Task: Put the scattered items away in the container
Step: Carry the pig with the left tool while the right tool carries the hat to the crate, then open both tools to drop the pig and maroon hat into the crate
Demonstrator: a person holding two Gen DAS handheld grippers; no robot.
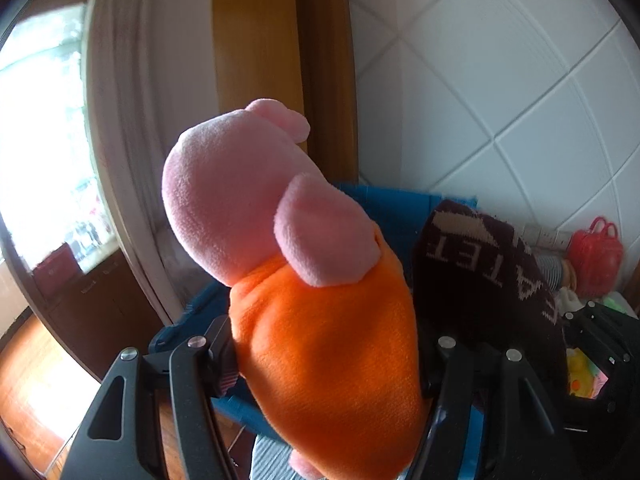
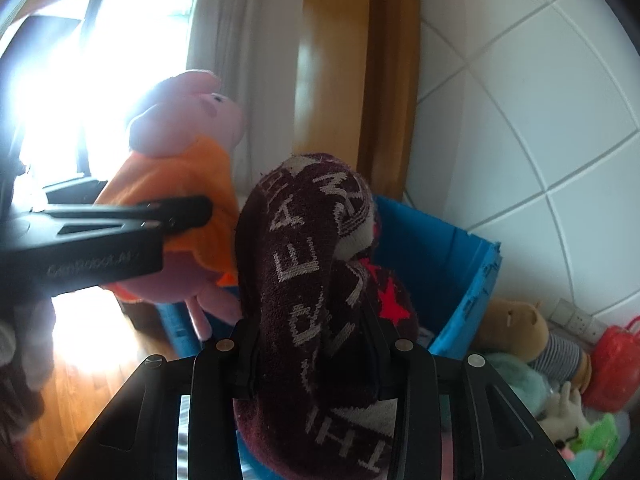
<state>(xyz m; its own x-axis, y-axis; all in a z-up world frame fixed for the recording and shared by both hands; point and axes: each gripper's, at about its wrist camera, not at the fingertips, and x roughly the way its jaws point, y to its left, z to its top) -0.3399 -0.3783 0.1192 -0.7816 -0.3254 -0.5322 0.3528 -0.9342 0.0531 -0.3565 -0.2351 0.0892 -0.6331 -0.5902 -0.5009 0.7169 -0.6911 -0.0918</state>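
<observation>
My left gripper (image 1: pixel 324 360) is shut on a pink pig plush toy in an orange dress (image 1: pixel 328 320) and holds it up above the blue plastic crate (image 1: pixel 400 204). The pig also shows at the left of the right wrist view (image 2: pixel 180 184), with the left gripper's finger (image 2: pixel 176 212) against it. My right gripper (image 2: pixel 312 360) is shut on a dark maroon knitted sock with pale lettering and a red star (image 2: pixel 304 280), held over the blue crate (image 2: pixel 460 264). The sock also shows in the left wrist view (image 1: pixel 480 276).
The crate stands in a corner by a white tiled wall (image 2: pixel 540 120) and a wooden door frame (image 2: pixel 384 80). To its right lie a bear plush in a striped shirt (image 2: pixel 532 336), a red bag (image 2: pixel 616 360), and other soft toys (image 2: pixel 576 420). Wooden floor (image 2: pixel 100 352) lies left.
</observation>
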